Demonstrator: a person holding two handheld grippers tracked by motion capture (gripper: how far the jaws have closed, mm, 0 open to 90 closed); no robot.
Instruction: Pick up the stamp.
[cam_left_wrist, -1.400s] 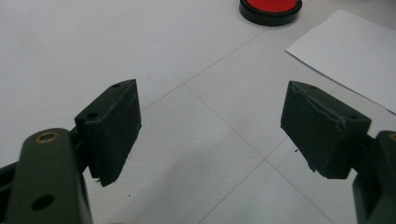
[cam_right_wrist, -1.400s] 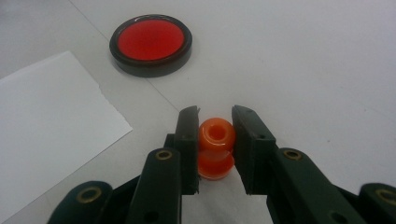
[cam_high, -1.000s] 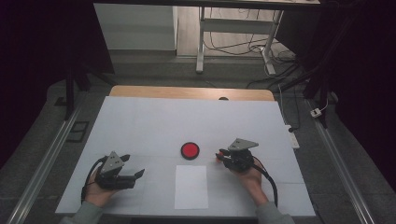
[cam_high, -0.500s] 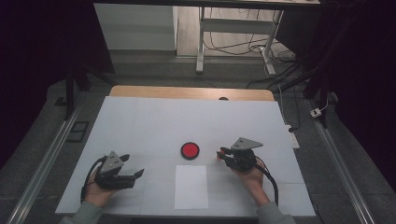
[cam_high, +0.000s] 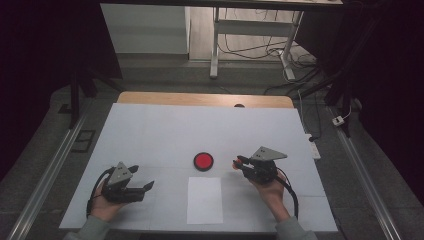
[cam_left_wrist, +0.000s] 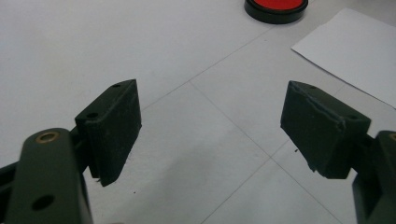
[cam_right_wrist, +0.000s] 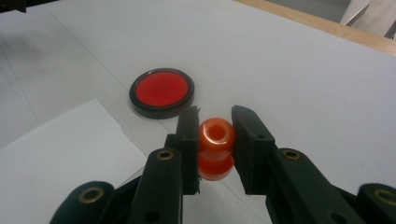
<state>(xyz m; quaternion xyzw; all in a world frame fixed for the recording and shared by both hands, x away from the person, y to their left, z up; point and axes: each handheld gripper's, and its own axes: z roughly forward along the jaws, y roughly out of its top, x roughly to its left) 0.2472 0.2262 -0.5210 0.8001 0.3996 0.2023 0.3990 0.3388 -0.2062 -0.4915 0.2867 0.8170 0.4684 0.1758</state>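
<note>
- Two grippers sit low over the white table (cam_high: 165, 130), one at each near corner.
- The right gripper (cam_right_wrist: 214, 135) has its jaws closed on an orange stamp (cam_right_wrist: 215, 147), held upright just off the table.
- The stamp is near the red pad (cam_right_wrist: 161, 92), right of the paper (cam_high: 205, 199).
- The left gripper (cam_left_wrist: 210, 126) has its jaws wide apart, holding nothing, above bare table.

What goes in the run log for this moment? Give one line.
right gripper: shut on orange stamp | left gripper: open, nothing held | red ink pad: on table, between grippers | paper sheet: flat, near edge
</note>
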